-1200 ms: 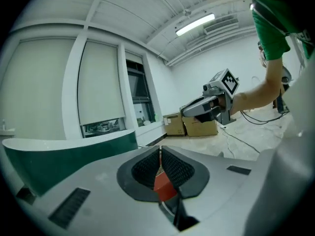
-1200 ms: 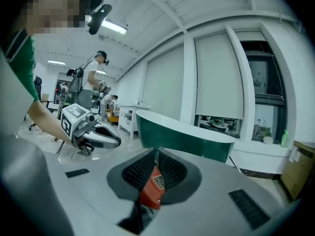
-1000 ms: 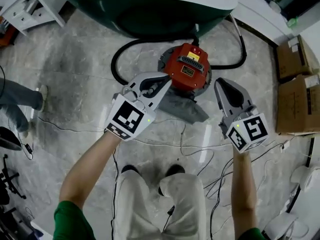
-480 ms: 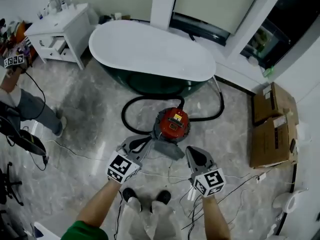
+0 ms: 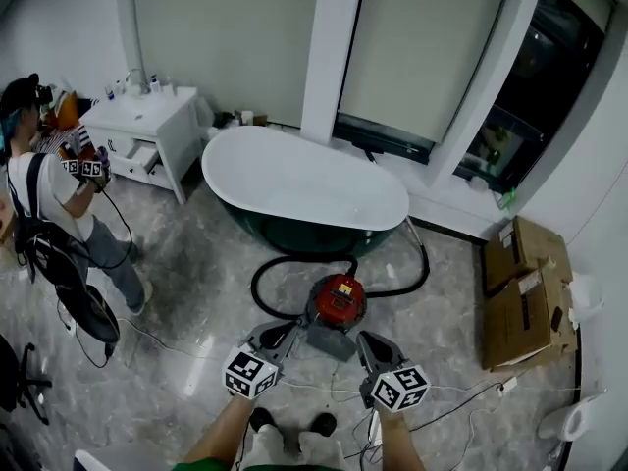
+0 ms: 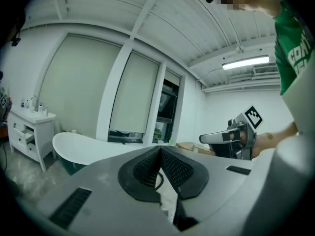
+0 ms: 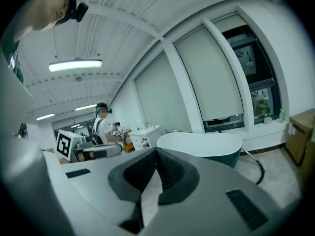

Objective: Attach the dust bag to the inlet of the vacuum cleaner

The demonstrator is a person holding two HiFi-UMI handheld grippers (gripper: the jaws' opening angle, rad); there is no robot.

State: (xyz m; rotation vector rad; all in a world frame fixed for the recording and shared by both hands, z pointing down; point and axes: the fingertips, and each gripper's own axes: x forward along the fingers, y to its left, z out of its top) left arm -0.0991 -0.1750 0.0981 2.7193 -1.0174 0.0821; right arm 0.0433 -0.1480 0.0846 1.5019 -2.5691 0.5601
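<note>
Well, over at the far left a person (image 5: 47,180) stood with a pair of marker-cube grippers raised in front of the chest. Just right of them was a white cabinet (image 5: 149,133) against the far wall. Next came the white bathtub (image 5: 304,183), dark green on its outside, below the tall blinds.

On the marble floor near the tub, a black hose (image 5: 263,285) looped round to the red vacuum cleaner (image 5: 337,300). My left gripper (image 5: 293,329) was held out with its tips near the vacuum's left side. Its own view looked level across the room, and there its jaws were clenched, the black pads meeting at the tips with nothing between them.

The grey dust bag (image 5: 331,340) lay on the floor against the near side of the vacuum cleaner, between the two grippers as seen from the head view. I could not tell whether it was joined to the inlet.

My right gripper (image 5: 366,339) sat just right of the bag, tips toward the vacuum. Its jaws were also closed pad to pad and held nothing. Thin cables (image 5: 461,400) trailed over the floor on the near right, and cardboard boxes (image 5: 520,283) were stacked by the right wall.
</note>
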